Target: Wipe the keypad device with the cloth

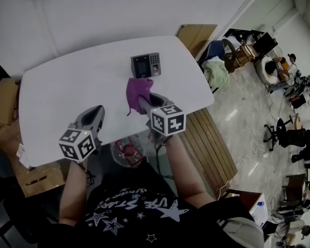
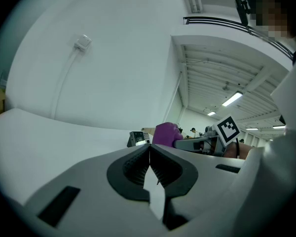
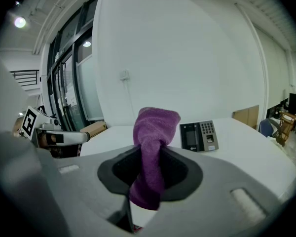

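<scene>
**Desk:** White table (image 1: 46, 107) under both tools, I take it. What is the right claw doing?

**Operator:** On my right gripper (image 3: 149, 159) the jaws are pinching the purple cloth (image 3: 155, 125). It stands in a bunch above the pads, and a tail hangs down below them. That gripper's marker cube (image 1: 168, 119) sits just behind, over the near edge of the table.

**Desk:** And the keypad device?

**Operator:** The keypad device (image 3: 199, 136) lies on the table just beyond the cloth, a little to its right in the right gripper view. I see a dark screen on its left half and keys on its right. The cloth is near the device but not on it.

**Desk:** Left side?

**Operator:** My left gripper (image 2: 149, 154) has its jaws pressed together with nothing between them. It sits low over the near left part of the table, well apart from the device, and points roughly toward the cloth.

**Desk:** Anything around the table?

**Operator:** A cardboard box (image 1: 4, 101) stands off the left end and a slatted wooden panel (image 1: 212, 143) lies by the right end. Office chairs (image 1: 287, 133) stand farther out on the floor.
</scene>
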The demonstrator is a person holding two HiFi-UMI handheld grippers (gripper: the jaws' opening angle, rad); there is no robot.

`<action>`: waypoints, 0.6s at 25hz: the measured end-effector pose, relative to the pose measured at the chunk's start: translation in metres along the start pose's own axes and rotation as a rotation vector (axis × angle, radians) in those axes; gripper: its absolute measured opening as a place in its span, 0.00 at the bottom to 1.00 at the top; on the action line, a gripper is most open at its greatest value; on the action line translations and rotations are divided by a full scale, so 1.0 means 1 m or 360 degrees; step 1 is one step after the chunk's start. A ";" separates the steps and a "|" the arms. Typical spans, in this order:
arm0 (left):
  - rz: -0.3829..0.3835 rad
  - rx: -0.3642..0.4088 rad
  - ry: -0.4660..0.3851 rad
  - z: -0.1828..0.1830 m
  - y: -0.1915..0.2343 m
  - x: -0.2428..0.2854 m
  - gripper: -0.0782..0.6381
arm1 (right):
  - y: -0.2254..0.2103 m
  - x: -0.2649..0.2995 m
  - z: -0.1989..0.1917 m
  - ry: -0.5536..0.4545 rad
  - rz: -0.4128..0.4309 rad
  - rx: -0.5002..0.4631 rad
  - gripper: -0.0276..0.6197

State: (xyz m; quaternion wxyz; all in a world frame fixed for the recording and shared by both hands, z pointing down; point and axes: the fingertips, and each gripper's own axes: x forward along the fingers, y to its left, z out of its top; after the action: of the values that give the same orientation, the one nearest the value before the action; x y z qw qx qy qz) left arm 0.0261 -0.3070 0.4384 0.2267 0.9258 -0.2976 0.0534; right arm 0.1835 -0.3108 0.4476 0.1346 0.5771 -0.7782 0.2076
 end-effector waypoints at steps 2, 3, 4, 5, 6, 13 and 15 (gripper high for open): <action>-0.0012 -0.0007 0.0008 -0.005 0.004 -0.018 0.12 | 0.020 -0.003 -0.006 0.0007 -0.0004 -0.0005 0.19; -0.0021 -0.0009 0.0011 -0.008 0.006 -0.028 0.12 | 0.031 -0.004 -0.009 0.0010 -0.0009 -0.0008 0.19; -0.0033 -0.0008 0.0015 -0.011 0.008 -0.038 0.12 | 0.042 -0.005 -0.013 0.0012 -0.0015 -0.0011 0.19; -0.0046 -0.0001 0.0020 -0.013 0.010 -0.048 0.12 | 0.052 -0.006 -0.016 0.0012 -0.0024 -0.0011 0.19; -0.0061 0.0010 0.0027 -0.016 0.012 -0.058 0.12 | 0.063 -0.007 -0.020 0.0009 -0.0034 -0.0007 0.19; -0.0181 0.0106 0.0079 -0.027 0.011 -0.113 0.12 | 0.124 -0.036 -0.046 -0.0030 -0.0121 0.0047 0.19; -0.0216 0.0110 0.0076 -0.030 0.010 -0.120 0.12 | 0.133 -0.043 -0.057 -0.0029 -0.0156 0.0064 0.19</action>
State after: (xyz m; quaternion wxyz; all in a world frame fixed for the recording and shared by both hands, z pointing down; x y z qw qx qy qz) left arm -0.0764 -0.2374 0.4406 0.2047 0.9496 -0.2267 0.0701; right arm 0.0676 -0.2139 0.4558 0.1259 0.6192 -0.7458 0.2111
